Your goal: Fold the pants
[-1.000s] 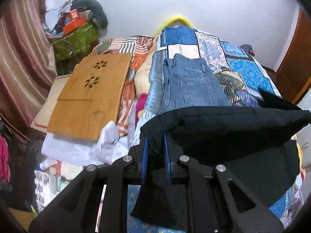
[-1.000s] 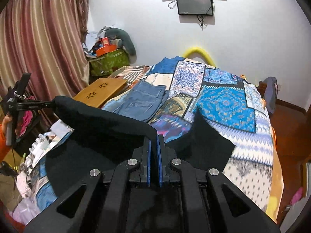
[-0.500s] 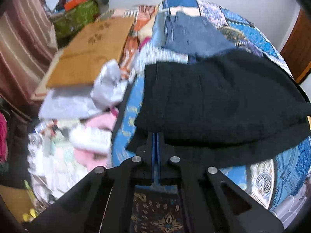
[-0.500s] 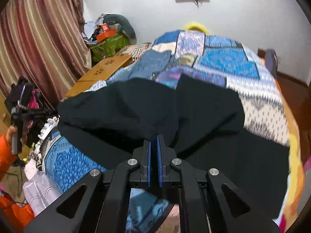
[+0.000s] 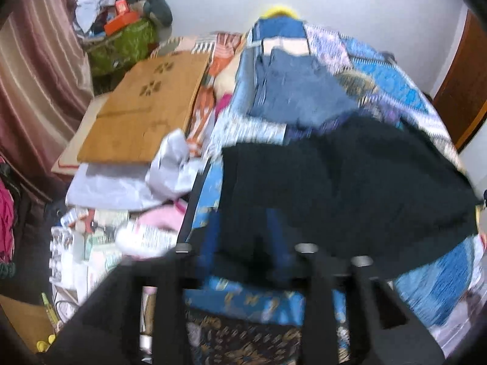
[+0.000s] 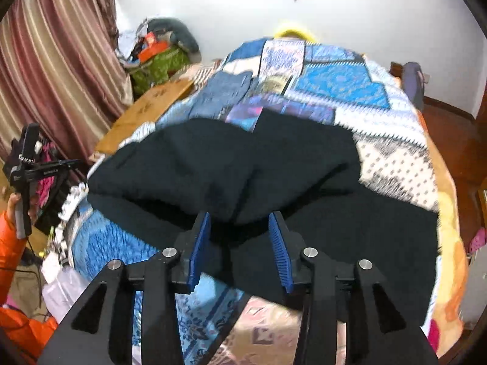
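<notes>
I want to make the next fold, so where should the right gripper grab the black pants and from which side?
Probably the near folded edge of the black pants, approached from the bed's near side: it bunches just ahead of the open right gripper, thick enough to pinch.

One black fabric pair of pants [image 6: 231, 164]; one folded blue denim jeans [image 5: 299, 95]; one flat wooden board [image 5: 146, 106]; two black two-finger grippers, left [image 5: 243, 237] and right [image 6: 239, 245].

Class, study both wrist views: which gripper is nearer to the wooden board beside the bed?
Left. The left gripper is at the bed edge beside the wooden board; the right gripper is farther along the black pants, away from it.
</notes>
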Motion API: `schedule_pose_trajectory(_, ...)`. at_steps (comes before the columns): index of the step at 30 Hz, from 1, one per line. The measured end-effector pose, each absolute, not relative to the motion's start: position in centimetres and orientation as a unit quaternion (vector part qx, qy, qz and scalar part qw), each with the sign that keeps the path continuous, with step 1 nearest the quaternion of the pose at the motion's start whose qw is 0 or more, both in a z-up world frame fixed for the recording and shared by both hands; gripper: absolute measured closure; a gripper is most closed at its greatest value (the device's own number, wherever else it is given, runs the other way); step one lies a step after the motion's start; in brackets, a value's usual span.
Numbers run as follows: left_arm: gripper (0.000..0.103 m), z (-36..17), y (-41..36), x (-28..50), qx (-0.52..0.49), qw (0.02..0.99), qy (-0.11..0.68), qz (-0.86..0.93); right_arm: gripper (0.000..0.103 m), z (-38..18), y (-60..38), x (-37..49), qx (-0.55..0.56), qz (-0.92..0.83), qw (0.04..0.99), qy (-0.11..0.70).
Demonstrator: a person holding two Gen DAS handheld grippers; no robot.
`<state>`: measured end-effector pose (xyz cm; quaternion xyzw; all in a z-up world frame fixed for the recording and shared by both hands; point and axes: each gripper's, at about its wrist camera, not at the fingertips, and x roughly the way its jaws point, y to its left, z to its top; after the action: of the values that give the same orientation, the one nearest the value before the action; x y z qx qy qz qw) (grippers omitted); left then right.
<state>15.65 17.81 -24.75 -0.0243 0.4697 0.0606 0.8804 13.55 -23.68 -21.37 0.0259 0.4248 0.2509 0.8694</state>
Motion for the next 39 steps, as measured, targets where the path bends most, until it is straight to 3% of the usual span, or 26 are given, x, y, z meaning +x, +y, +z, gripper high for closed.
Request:
schedule_pose_trajectory(2, 0.041, -23.5, 17.0, 16.7, -0.022, 0.891, 0.45, 0.06, 0.061, -20.3, -24.2, 14.3, 0.033, 0.247, 0.874, 0.416)
schedule_pose_trajectory(4, 0.04, -22.5, 15.7, 18.3, -0.007, 0.896, 0.441, 0.053, 0.055, -19.4, -24.5, 15.4, 0.037, 0.241, 0.881, 0.404)
schedule_pose_trajectory(14, 0.02, -21.6, 9.6, 26.4, 0.018, 0.905, 0.426, 0.008, 0.05, -19.7, -22.6, 24.5, 0.02, 0.241, 0.875, 0.419)
schedule_pose_trajectory(32, 0.018, -28.4, 4.4, 35.5, 0.048, 0.878, 0.475, -0.037, 0.051, -29.1, -15.6, 36.1, -0.026, 0.271, 0.803, 0.53)
schedule_pose_trajectory(35, 0.018, -28.8, 4.4, 35.6, 0.048, 0.876, 0.479, -0.04, 0.067, -29.2, -15.6, 36.0, -0.04, 0.265, 0.81, 0.521)
schedule_pose_trajectory(36, 0.018, -28.9, 4.3, 35.6, 0.048, 0.875, 0.48, -0.04, 0.079, -29.2, -15.7, 36.0, -0.04, 0.265, 0.812, 0.518)
schedule_pose_trajectory(38, 0.018, -28.8, 4.3, 35.4, 0.048, 0.875, 0.48, -0.039, 0.093, -29.0, -16.0, 36.1, -0.043, 0.265, 0.816, 0.513)
schedule_pose_trajectory(39, 0.018, -28.7, 4.3, 35.4, 0.048, 0.875, 0.48, -0.038, 0.094, -28.8, -16.2, 36.1, -0.042, 0.264, 0.816, 0.512)
